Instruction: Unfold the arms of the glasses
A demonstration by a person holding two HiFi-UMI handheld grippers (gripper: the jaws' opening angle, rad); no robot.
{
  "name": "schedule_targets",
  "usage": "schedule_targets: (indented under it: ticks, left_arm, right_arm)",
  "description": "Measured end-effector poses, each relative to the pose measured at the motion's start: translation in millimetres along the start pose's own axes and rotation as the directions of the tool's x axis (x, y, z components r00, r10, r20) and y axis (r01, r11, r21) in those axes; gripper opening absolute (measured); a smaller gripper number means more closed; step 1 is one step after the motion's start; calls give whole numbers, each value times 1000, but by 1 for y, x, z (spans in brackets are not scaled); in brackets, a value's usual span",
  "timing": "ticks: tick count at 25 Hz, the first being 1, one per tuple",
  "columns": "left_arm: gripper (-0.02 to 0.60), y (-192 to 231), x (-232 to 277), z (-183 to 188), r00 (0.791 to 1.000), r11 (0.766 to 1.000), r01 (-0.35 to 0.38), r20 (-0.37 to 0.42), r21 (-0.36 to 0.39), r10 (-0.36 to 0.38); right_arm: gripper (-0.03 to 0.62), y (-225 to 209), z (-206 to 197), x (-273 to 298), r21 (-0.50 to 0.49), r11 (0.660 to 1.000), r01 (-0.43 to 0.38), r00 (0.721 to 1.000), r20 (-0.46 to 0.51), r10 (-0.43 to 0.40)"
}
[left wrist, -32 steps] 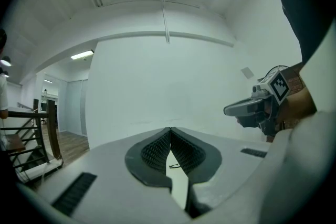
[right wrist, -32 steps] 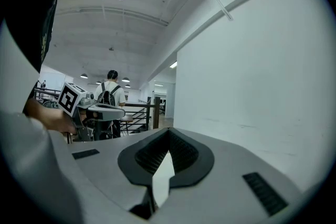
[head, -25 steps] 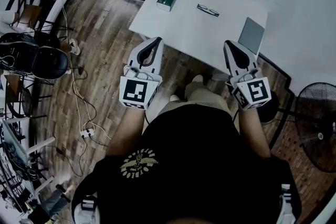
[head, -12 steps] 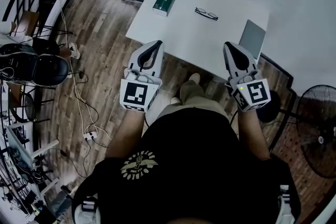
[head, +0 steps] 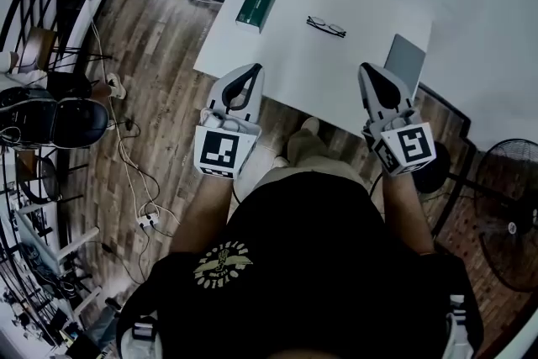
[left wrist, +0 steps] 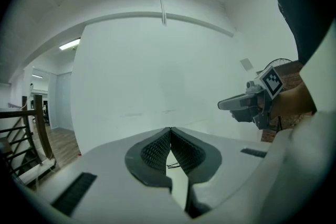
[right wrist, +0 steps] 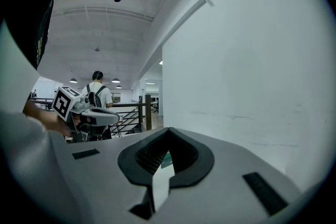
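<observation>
The folded black-framed glasses (head: 325,27) lie on the white table (head: 277,63), toward its far side. In the left gripper view they show small through the slot behind the jaws (left wrist: 172,166). My left gripper (head: 252,70) is shut and empty, its tip over the table's near edge, well short of the glasses. My right gripper (head: 370,69) is also shut and empty, over the near edge to the right. Each gripper shows in the other's view: the right gripper (left wrist: 244,104), the left gripper (right wrist: 97,115). Both point nearly level at a white wall.
A green box (head: 255,6) lies at the table's far left, and a grey pad (head: 406,61) at its right edge. Chairs (head: 67,109) and cables stand on the wood floor to the left, a fan (head: 508,206) to the right. A person with a backpack (right wrist: 97,93) stands by a railing.
Both grippers have moved forward toward the table together, and their tips now reach over its near edge. The table and glasses sit closer in the head view. Both stay shut.
</observation>
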State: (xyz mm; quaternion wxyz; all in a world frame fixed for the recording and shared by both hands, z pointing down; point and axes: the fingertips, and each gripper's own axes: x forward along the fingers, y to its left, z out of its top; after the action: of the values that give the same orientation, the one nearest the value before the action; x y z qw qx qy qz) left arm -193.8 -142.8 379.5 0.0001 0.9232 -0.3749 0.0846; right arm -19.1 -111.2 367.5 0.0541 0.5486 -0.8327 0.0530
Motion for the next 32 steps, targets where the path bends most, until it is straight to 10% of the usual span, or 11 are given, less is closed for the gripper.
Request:
schedule_targets:
  ticks: [32]
  left_arm:
    - [8, 7, 161, 25, 999, 998, 30, -38, 48, -28]
  right_arm:
    - [0, -142, 3, 65, 51, 999, 6, 1000, -7, -6]
